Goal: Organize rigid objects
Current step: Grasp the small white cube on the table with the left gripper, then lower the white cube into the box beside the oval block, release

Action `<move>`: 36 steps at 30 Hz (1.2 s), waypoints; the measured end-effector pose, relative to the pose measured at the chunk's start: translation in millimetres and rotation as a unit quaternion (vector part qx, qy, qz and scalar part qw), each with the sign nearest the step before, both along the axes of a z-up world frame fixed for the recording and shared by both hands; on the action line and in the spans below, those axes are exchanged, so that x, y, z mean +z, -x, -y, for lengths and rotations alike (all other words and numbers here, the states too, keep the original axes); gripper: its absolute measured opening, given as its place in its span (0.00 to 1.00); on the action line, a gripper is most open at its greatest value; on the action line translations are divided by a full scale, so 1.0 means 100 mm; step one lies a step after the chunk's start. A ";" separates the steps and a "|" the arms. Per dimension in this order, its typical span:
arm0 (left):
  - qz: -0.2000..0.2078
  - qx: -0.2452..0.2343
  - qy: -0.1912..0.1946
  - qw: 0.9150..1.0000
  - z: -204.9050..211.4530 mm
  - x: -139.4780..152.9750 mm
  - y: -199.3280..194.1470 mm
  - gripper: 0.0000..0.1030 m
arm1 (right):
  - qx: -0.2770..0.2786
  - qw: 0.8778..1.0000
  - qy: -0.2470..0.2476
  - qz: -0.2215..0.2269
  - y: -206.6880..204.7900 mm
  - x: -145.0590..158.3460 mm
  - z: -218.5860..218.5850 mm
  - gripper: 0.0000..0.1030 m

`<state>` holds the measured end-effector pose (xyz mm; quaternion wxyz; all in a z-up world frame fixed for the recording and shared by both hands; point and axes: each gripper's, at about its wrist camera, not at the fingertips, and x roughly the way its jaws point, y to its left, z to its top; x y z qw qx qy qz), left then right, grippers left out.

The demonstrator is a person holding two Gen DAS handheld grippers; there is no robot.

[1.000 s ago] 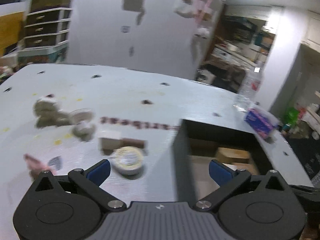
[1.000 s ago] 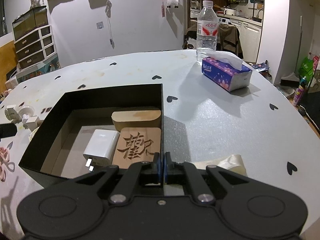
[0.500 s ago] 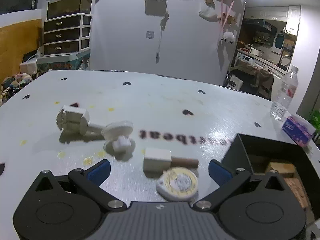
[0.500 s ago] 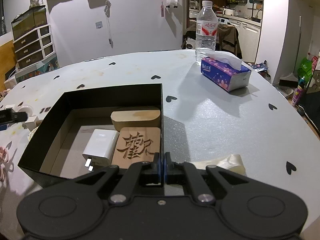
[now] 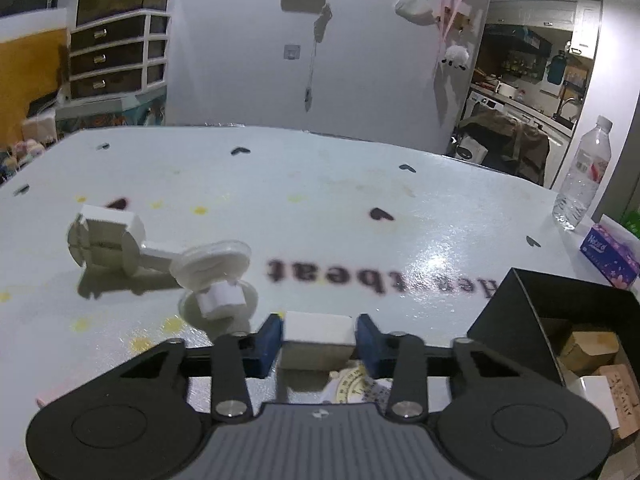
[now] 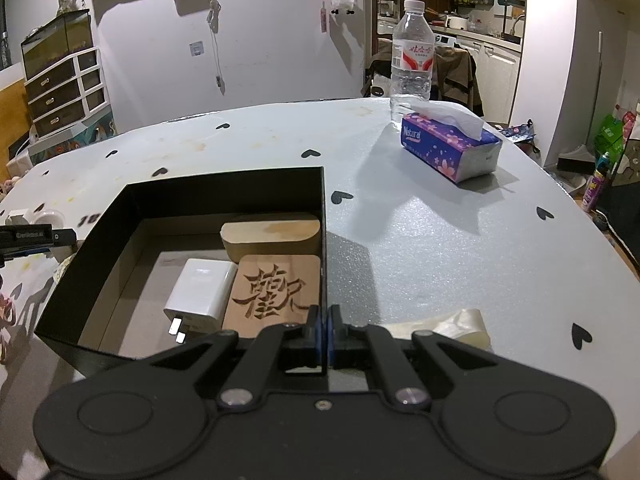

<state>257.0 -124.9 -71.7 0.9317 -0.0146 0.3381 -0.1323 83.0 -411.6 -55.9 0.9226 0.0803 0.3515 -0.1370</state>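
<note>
Left hand-held gripper (image 5: 319, 342) just closed, pads clamping white block (image 5: 318, 330). Right hand-held gripper (image 6: 323, 330) pinches black box (image 6: 192, 192) wall; charger (image 6: 200, 295), wooden pieces inside.

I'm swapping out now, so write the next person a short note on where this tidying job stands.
Left tongs: have just closed, pads against a white block on the table.
Right tongs: shut on the black box's wall.
Done: charger, carved wooden tile and wooden block are in the box.
Left: white block, round tape measure, white plastic parts.
</note>
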 end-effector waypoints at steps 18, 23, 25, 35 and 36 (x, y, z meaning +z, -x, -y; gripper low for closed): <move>0.045 -0.048 0.079 0.995 0.09 0.67 0.42 0.39 | 0.000 1.000 -0.002 0.000 -0.01 -0.01 0.00 0.03; 0.026 -0.103 0.094 0.990 0.42 0.79 0.51 0.39 | 0.000 1.000 0.000 -0.001 -0.03 -0.01 0.01 0.03; 0.007 -0.120 0.095 0.988 0.58 0.77 0.50 0.39 | 0.001 1.000 -0.001 -0.001 -0.03 -0.01 0.01 0.03; -0.045 -0.117 0.051 0.991 1.17 0.52 0.37 0.39 | 0.006 1.000 -0.003 0.000 -0.02 -0.01 0.02 0.04; -0.044 -0.113 0.044 0.992 1.20 0.51 0.36 0.39 | 0.007 1.000 -0.003 0.000 -0.02 -0.01 0.02 0.04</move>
